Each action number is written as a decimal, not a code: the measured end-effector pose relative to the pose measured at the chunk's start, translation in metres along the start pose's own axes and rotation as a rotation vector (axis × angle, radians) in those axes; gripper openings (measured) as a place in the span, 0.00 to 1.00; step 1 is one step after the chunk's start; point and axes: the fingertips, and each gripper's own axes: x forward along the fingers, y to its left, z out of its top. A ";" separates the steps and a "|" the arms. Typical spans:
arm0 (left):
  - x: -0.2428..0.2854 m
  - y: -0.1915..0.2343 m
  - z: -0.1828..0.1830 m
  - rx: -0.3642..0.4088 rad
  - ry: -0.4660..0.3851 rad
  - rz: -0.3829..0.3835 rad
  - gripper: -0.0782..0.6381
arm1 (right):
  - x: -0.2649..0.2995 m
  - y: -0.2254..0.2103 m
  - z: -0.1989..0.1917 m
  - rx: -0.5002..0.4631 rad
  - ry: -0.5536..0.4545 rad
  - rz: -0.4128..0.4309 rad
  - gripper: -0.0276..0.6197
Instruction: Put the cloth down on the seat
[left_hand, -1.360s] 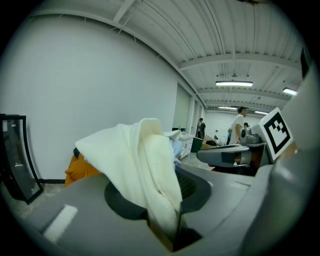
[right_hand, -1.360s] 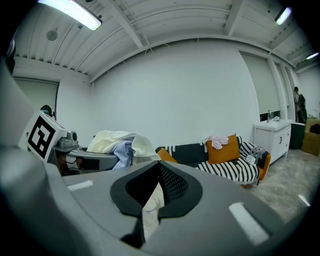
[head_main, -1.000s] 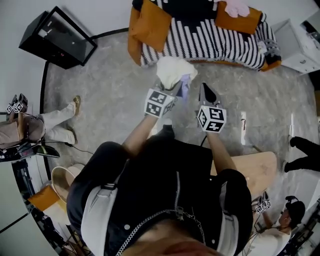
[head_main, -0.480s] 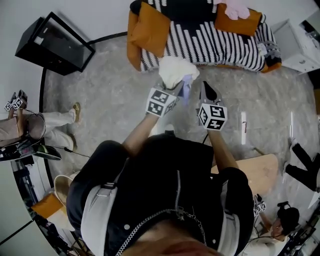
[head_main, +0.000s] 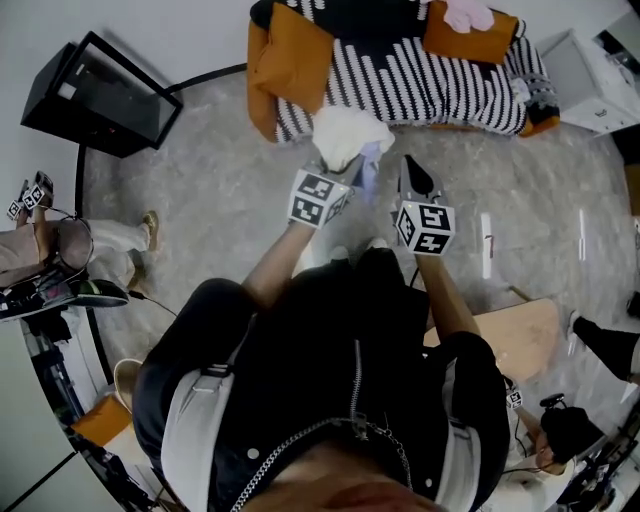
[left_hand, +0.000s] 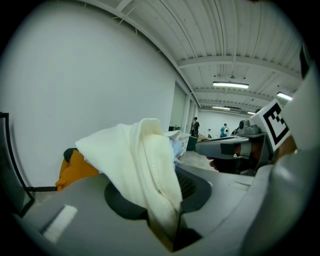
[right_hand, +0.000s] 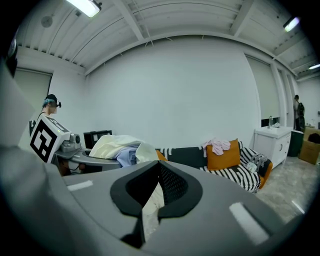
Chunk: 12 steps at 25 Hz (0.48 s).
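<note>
A cream cloth (head_main: 345, 135) with a pale blue part is bunched up above the floor, just in front of the striped sofa (head_main: 430, 85). My left gripper (head_main: 352, 168) is shut on it, and in the left gripper view the cloth (left_hand: 145, 165) drapes over the jaws of the left gripper (left_hand: 160, 192). My right gripper (head_main: 410, 178) hangs beside it to the right, shut, with nothing held and a small gap from the cloth. From the right gripper view, beyond my right gripper (right_hand: 157, 185), I see the cloth (right_hand: 120, 145) at left and the sofa (right_hand: 240, 172) seat ahead.
Orange cushions (head_main: 300, 50) and a pink garment (head_main: 468, 12) lie on the sofa. A black box (head_main: 95, 95) stands at the left wall and a white cabinet (head_main: 595, 85) at the right. A wooden board (head_main: 515, 335) lies behind me. A person (head_main: 60, 250) sits at the left.
Both grippers have moved a little forward toward the sofa, the left one still holding the cloth. The person at the left has drawn their legs in.
</note>
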 end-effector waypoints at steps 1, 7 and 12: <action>0.001 -0.002 -0.001 0.001 0.000 -0.003 0.26 | -0.002 -0.001 -0.002 0.002 0.000 -0.004 0.03; 0.013 0.000 0.001 -0.005 0.010 -0.014 0.26 | 0.001 -0.011 -0.002 0.015 0.013 -0.016 0.04; 0.027 -0.006 0.005 -0.003 0.018 -0.024 0.26 | 0.007 -0.029 -0.002 0.026 0.017 -0.015 0.03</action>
